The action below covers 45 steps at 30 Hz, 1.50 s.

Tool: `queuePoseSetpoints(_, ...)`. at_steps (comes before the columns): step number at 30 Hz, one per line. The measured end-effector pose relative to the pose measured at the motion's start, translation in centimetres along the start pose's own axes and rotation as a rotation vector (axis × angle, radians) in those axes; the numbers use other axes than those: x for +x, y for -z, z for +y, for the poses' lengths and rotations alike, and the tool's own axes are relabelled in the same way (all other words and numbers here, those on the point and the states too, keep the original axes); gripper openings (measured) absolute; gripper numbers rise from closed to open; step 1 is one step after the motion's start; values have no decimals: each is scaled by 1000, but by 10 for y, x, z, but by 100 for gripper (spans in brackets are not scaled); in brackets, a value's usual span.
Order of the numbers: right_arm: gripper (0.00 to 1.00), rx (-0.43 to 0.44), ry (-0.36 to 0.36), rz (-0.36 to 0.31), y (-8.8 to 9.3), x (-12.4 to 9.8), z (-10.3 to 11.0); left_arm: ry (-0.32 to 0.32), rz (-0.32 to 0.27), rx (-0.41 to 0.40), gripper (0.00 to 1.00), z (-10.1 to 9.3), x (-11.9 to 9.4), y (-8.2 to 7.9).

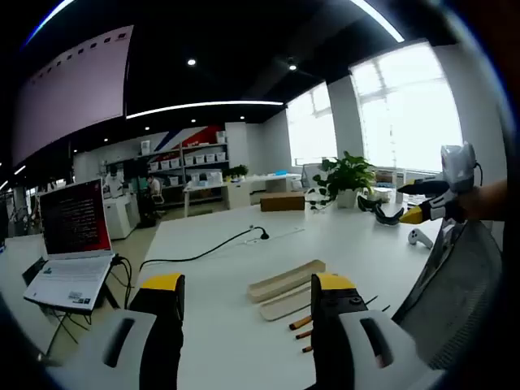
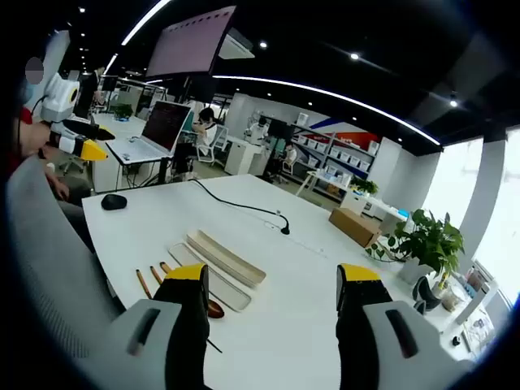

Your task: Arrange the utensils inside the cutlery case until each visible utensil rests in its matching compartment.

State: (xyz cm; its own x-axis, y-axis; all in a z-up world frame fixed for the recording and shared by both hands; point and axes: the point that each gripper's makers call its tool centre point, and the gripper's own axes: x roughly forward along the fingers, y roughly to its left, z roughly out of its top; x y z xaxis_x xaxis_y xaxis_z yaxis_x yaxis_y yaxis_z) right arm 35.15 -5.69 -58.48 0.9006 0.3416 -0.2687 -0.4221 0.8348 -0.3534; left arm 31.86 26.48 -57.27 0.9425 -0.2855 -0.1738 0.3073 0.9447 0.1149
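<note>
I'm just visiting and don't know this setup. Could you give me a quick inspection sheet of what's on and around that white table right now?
Surface: white table, mostly bare.
Job's things: long cutlery case lying beside its flat lid; wooden-handled utensils on the table next to them, outside the case.
Clutter: black mouse, cardboard box, potted plant, white controller.
Grippers: left claw open, holding nothing; right claw open, holding nothing.
Cables: black cable running across the table.
Surroundings: open laptop on a stand, shelving, bright windows, grey chair back.
</note>
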Motion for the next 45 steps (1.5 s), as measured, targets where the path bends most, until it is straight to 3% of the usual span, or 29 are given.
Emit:
queuePoseSetpoints(2,62,-4,1,-3,-1,0,0,55,-64,-35,69,-9,0,-10)
queuePoseSetpoints(5,61,0,1,-2,-1,0,0,34,-29,5,71,-7,1,-6)
queuePoseSetpoints(15,60,3,-3,-21,-4,0,0,16,-19,-4,74,0,3,-2)
queuePoseSetpoints(22,59,14,-13,-17,-3,1,2,-7,-24,2,78,5,4,-2)
queuePoseSetpoints(26,63,-13,-11,-5,-1,2,2,-10,-22,3,80,6,4,-1)
queuePoseSetpoints(31,61,-14,-25,-12,-3,3,4,-37,-53,1,92,11,4,-6)
queuePoseSetpoints(38,61,-9,-31,-8,-3,4,5,-66,-59,-6,100,17,4,-7)
queuePoseSetpoints(45,61,-4,-32,-9,-4,4,4,-70,-59,-1,100,17,5,-8)
